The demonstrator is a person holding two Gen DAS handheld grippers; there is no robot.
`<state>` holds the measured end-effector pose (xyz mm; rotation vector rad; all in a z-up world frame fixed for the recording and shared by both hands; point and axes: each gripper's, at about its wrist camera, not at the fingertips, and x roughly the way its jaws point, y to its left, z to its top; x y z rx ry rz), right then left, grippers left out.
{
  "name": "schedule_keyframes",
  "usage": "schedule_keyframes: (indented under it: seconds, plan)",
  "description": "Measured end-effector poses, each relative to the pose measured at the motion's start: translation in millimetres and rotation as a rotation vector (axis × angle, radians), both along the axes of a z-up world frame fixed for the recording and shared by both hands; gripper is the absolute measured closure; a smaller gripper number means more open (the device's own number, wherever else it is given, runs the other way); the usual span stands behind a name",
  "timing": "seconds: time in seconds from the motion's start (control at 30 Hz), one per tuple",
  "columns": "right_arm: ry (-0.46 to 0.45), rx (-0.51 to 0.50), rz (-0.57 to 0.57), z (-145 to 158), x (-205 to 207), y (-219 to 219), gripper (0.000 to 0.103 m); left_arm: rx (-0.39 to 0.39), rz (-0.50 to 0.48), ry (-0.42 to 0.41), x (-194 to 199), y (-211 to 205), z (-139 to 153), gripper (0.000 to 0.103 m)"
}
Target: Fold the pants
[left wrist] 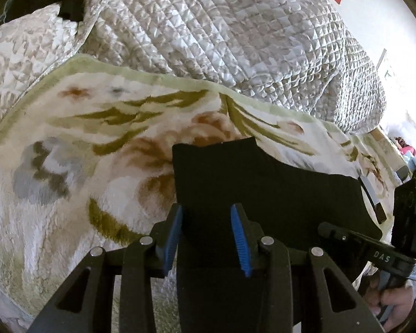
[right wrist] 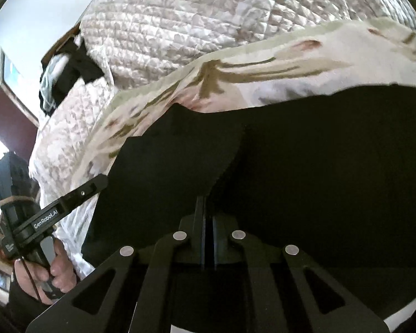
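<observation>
My left tongs (left wrist: 206, 233) straddle the black pants (left wrist: 263, 188) lying crosswise, my right tongs (right wrist: 207, 211), marked "DAS", pinch them.

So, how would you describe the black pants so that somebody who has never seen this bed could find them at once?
Start at the big grey quilted cover heaped at the back of the bed. In front of it lies a fluffy cream blanket with olive and brown flowers, and the flat black cloth pants lie on that blanket, near its front. They are the only plain, dark thing on it.
</observation>
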<state>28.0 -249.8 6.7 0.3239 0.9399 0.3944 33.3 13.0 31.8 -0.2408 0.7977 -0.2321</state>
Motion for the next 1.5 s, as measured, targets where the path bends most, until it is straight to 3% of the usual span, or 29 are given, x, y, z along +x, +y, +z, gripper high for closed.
schedule_keyframes:
  seconds: [0.1, 0.2, 0.27, 0.37, 0.5, 0.8, 0.97, 1.27, 1.5]
  plan:
    - [-0.064, -0.091, -0.033, 16, -2, 0, 0.088, 0.018, -0.003, -0.029, 10, -3, 11, 0.064]
    - [-0.115, -0.083, -0.033, 26, 4, -4, 0.088, 0.014, -0.027, -0.037, 28, -10, 14, 0.064]
    - [-0.121, -0.091, -0.007, 26, 15, 0, 0.088, -0.01, -0.037, 0.003, 41, -14, 5, 0.064]
    - [-0.096, -0.114, 0.005, 16, 35, 6, 0.088, -0.032, -0.024, 0.099, 53, -10, -18, 0.064]
    - [-0.032, -0.125, 0.007, -6, 58, 5, 0.088, -0.01, -0.033, 0.085, 51, -13, -19, 0.064]
    - [-0.075, -0.128, 0.014, 13, -3, 0, 0.088, 0.044, -0.037, 0.024, 14, -27, -6, 0.064]
    - [-0.089, -0.175, 0.069, -2, -39, 8, 0.088, 0.121, -0.024, 0.024, -22, -43, -11, 0.064]
    - [-0.154, -0.218, 0.043, 12, -69, 9, 0.088, 0.211, 0.016, -0.019, -67, -52, -7, 0.064]
    - [-0.118, -0.242, 0.02, -1, -73, 5, 0.087, 0.212, 0.015, -0.011, -71, -51, -19, 0.064]
